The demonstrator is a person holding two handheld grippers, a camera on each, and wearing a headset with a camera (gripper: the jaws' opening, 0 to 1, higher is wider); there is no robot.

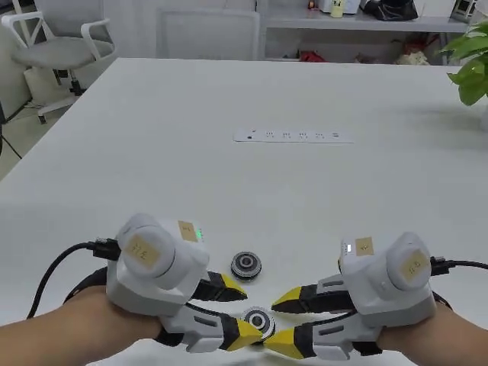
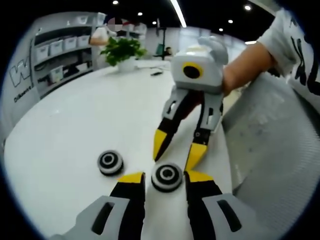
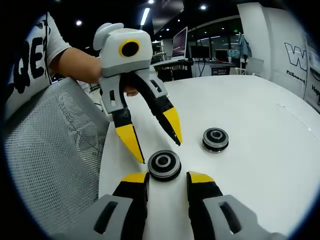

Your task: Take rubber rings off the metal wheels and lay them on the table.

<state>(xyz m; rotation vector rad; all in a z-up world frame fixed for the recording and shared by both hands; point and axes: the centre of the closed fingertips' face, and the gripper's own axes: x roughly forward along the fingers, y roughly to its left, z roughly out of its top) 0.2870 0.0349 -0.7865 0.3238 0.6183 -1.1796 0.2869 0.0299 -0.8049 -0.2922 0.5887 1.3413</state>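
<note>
Wheel point(image 3: 164, 165) flat; black-rimmed, silver-centred

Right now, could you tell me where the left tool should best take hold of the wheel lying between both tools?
Grip the wheel across its rubber-ringed rim, with the left tool coming in low along the table from the left. It lies flat, hub upward, so probably only its round edge offers opposite sides; the open jaws straddle it.
</note>
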